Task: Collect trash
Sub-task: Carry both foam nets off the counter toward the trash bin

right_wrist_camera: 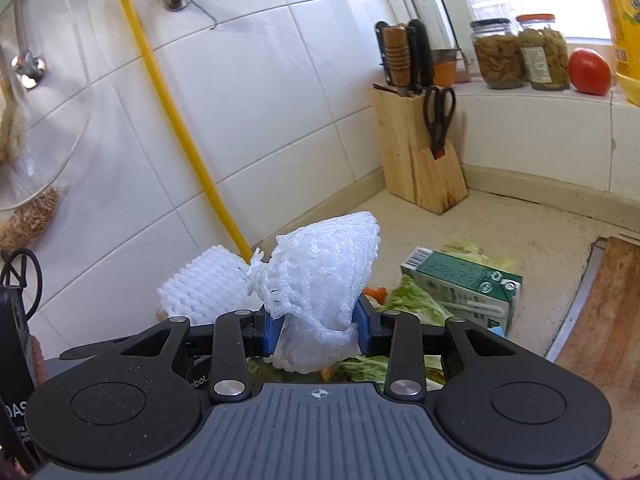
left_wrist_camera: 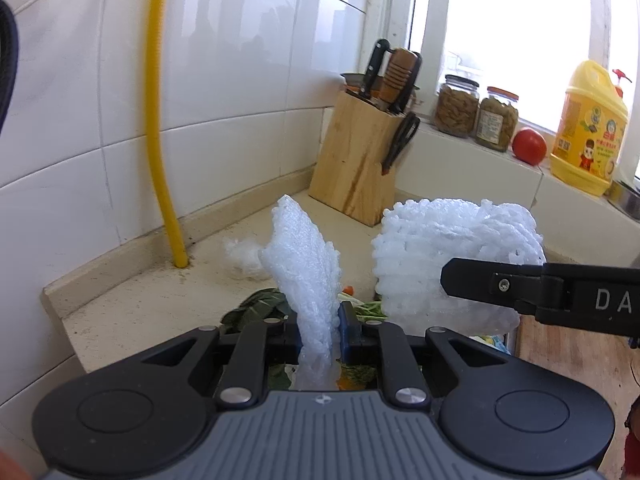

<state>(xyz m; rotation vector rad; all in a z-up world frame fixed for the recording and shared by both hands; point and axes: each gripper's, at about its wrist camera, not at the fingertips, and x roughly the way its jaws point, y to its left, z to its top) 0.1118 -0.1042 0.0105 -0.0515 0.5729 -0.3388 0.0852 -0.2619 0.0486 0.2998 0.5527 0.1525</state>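
My left gripper is shut on a flattened white foam net sleeve that stands up between its blue pads. My right gripper is shut on a bulkier white foam net, pinched at its lower end. In the left wrist view that bulky net hangs to the right, with one black finger of the right gripper across it. In the right wrist view the left gripper's net shows just left of mine. Both nets are lifted above vegetable scraps and a green carton on the counter.
A small white scrap lies by the yellow hose. A wooden knife block stands in the corner. Jars, a tomato and a yellow bottle line the sill. A wooden cutting board lies at right.
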